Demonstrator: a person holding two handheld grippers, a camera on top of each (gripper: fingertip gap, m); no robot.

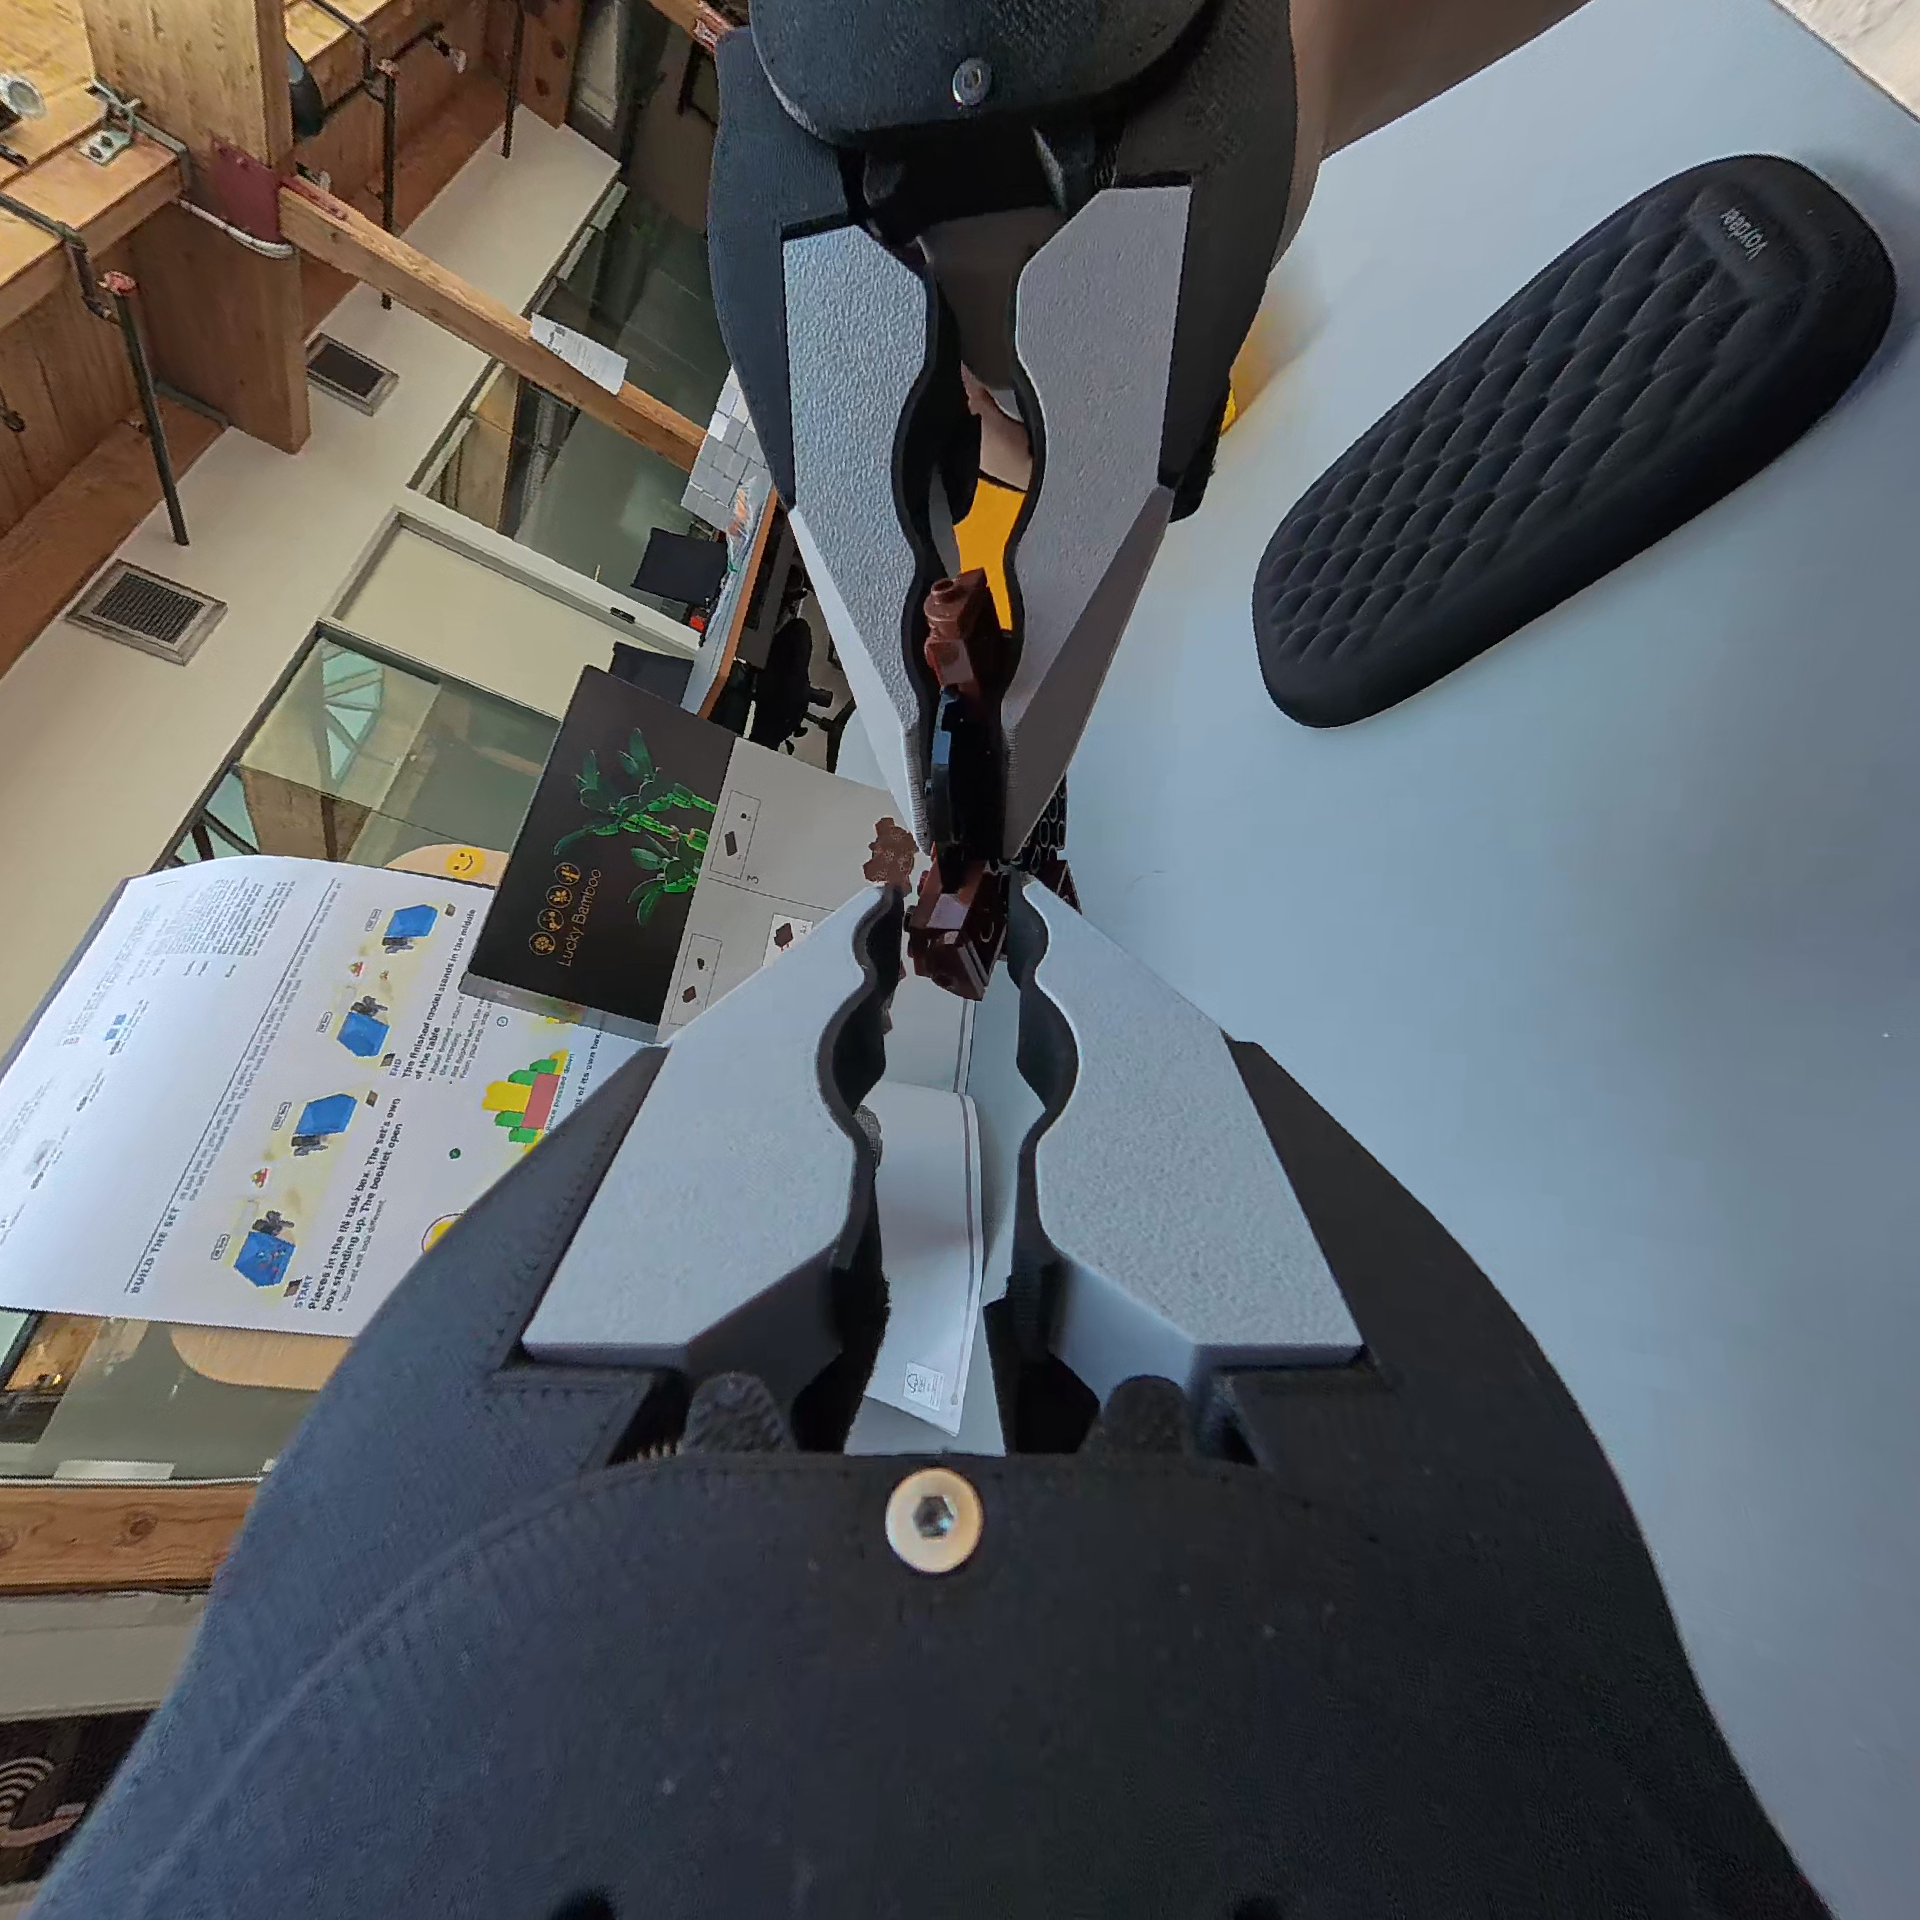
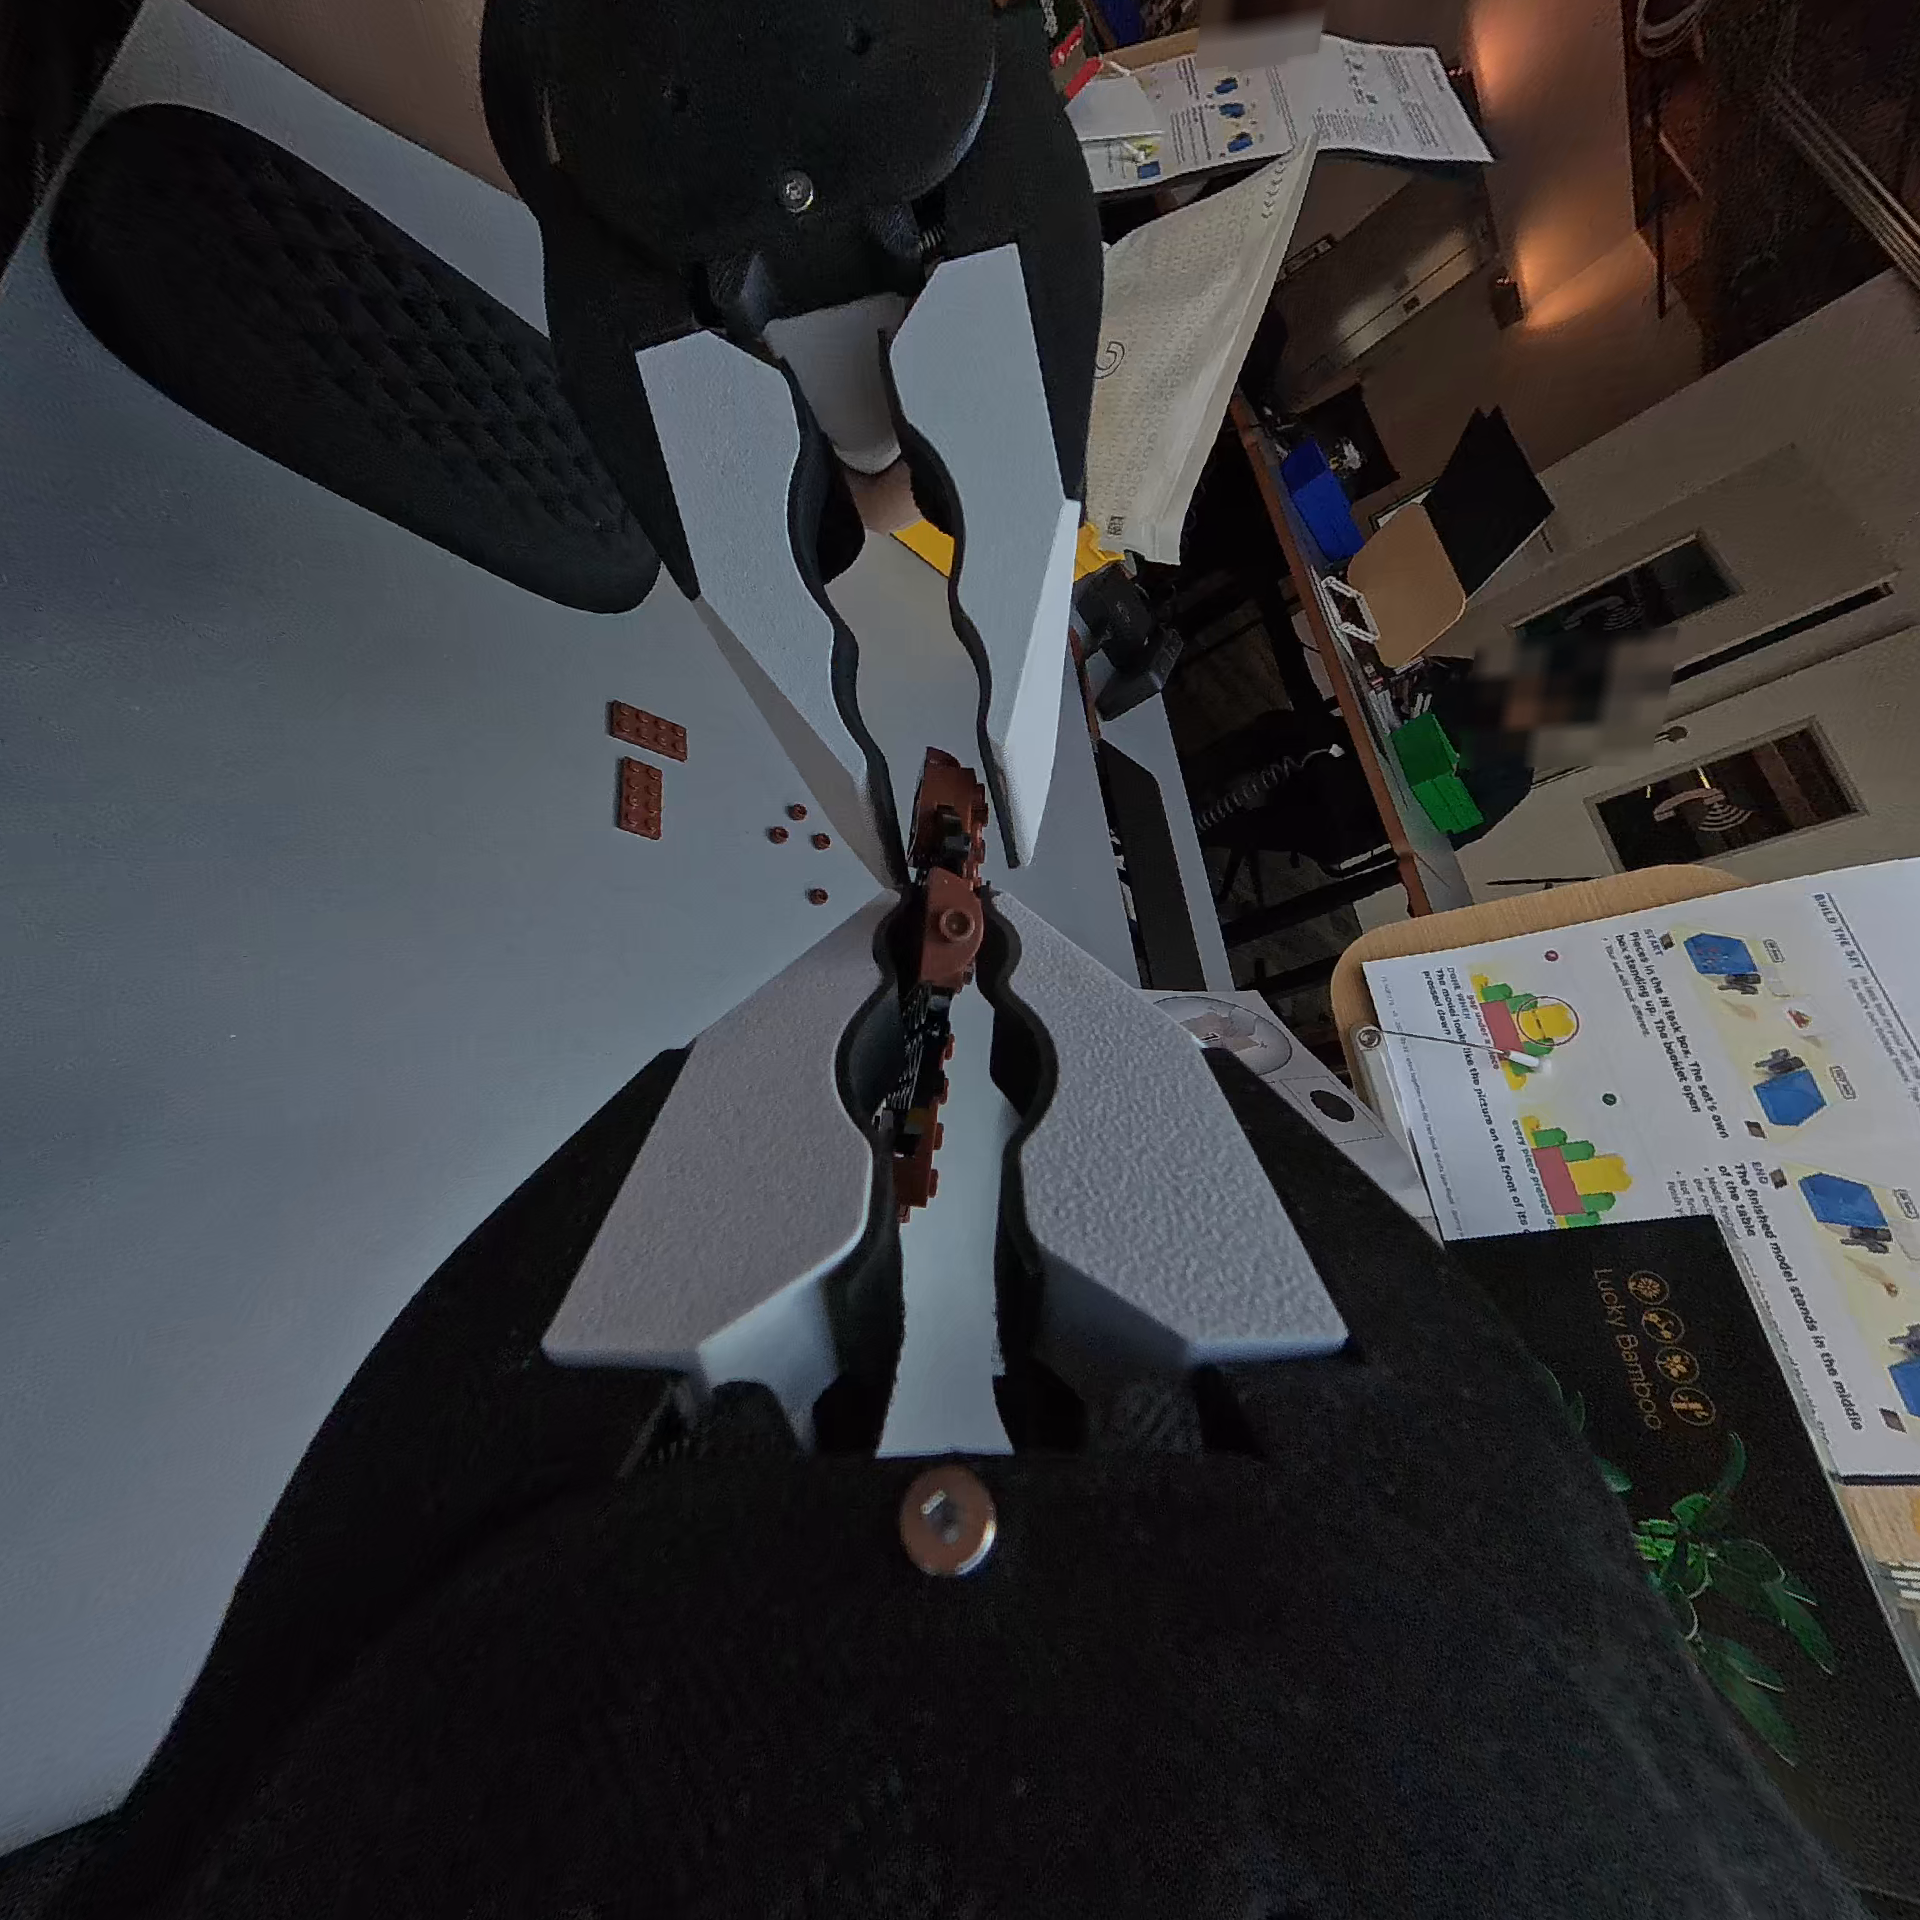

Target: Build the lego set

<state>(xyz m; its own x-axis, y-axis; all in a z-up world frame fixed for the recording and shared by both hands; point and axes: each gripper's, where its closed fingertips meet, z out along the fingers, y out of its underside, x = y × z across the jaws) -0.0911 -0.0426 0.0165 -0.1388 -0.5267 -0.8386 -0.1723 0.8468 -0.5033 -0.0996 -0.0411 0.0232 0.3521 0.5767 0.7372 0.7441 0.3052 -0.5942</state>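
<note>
- Only in the right wrist view were the loose parts seen: two flat reddish-brown studded plates (image 2: 646, 764) and four small round reddish-brown studs (image 2: 800, 844), lying apart from one another on the pale grey tabletop (image 2: 312, 1039), to the left of the grippers.
- Only in the left wrist view were the wooden ceiling beams (image 1: 156, 208) and the glass partitions taken in.
- The black quilted wrist-rest pad (image 1: 1558, 436) was shown in both views, lying flat on the table well apart from the work.
- The dark-covered instruction booklet with a green plant picture (image 1: 613, 842) and the white printed sheet with coloured diagrams (image 1: 239, 1081) were seen in both views; in the left wrist view the booklet lay open and partly over the sheet.
- The reddish-brown and black brick assembly (image 2: 930, 997) was held in the air above the table, between the two grippers meeting tip to tip.
- The right gripper (image 2: 940, 914) was seen closed to a narrow gap on the assembly, which ran edge-on down the slot between its grey fingers (image 2: 748, 1174), a round brown stud facing the camera at the tips.
- The left gripper (image 1: 951, 904) was seen with its tips set narrowly about the brown end (image 1: 951, 935) of the same assembly; whether both fingers pressed on it cannot be told.
- In the left wrist view, the black middle part of the assembly was clamped between the opposite gripper's fingers.
</note>
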